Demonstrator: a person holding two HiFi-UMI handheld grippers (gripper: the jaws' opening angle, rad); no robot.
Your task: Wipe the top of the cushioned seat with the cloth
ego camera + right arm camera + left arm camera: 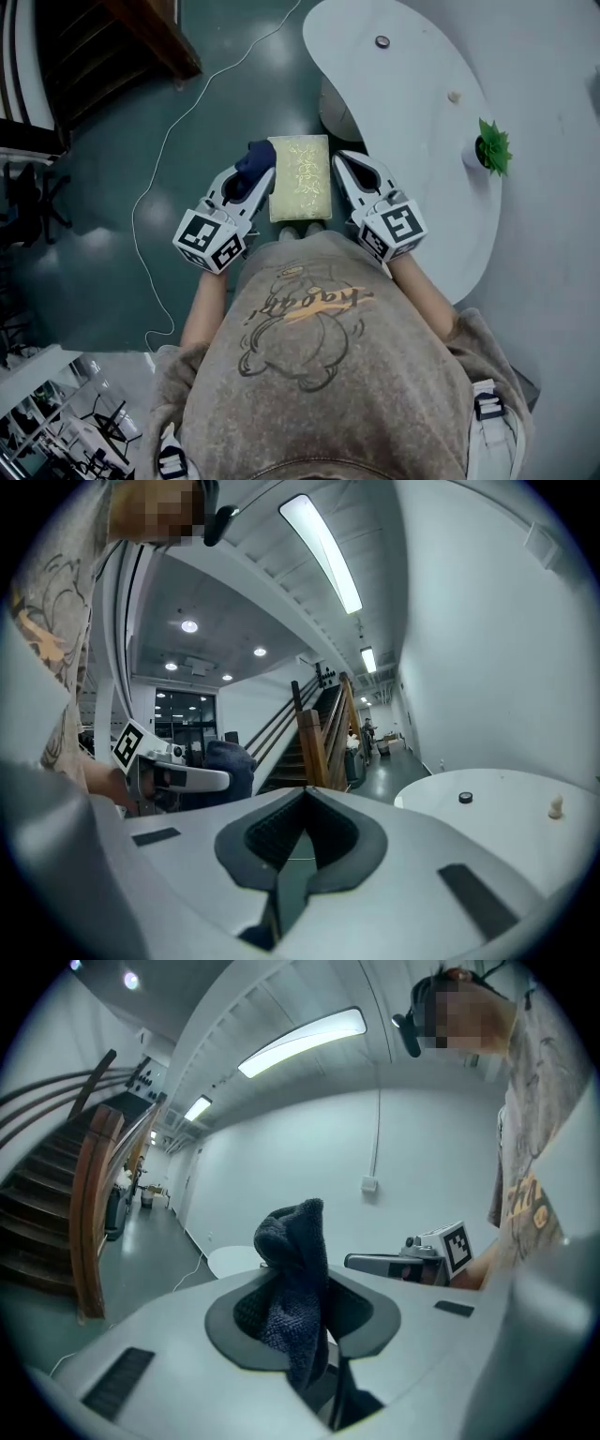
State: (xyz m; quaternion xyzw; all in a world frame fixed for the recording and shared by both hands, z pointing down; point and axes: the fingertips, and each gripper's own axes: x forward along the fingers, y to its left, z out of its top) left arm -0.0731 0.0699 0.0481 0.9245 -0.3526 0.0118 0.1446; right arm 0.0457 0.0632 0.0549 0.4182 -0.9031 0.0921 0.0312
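Observation:
The cushioned seat (300, 178) is a pale yellow-green patterned rectangle on the floor in front of me in the head view. My left gripper (251, 178) hovers by its left edge, shut on a dark blue cloth (255, 161). In the left gripper view the cloth (292, 1274) bunches up out of the closed left gripper (305, 1290). My right gripper (349, 169) is held by the seat's right edge. It is shut and empty, as the right gripper view shows (305, 832). Both gripper views look up and across, so neither shows the seat.
A curved white table (412, 122) stands right of the seat, carrying a small green plant (491, 147) and a dark disc (382, 41). A thin white cable (150, 187) snakes over the teal floor at left. A wooden staircase (141, 37) rises at top left.

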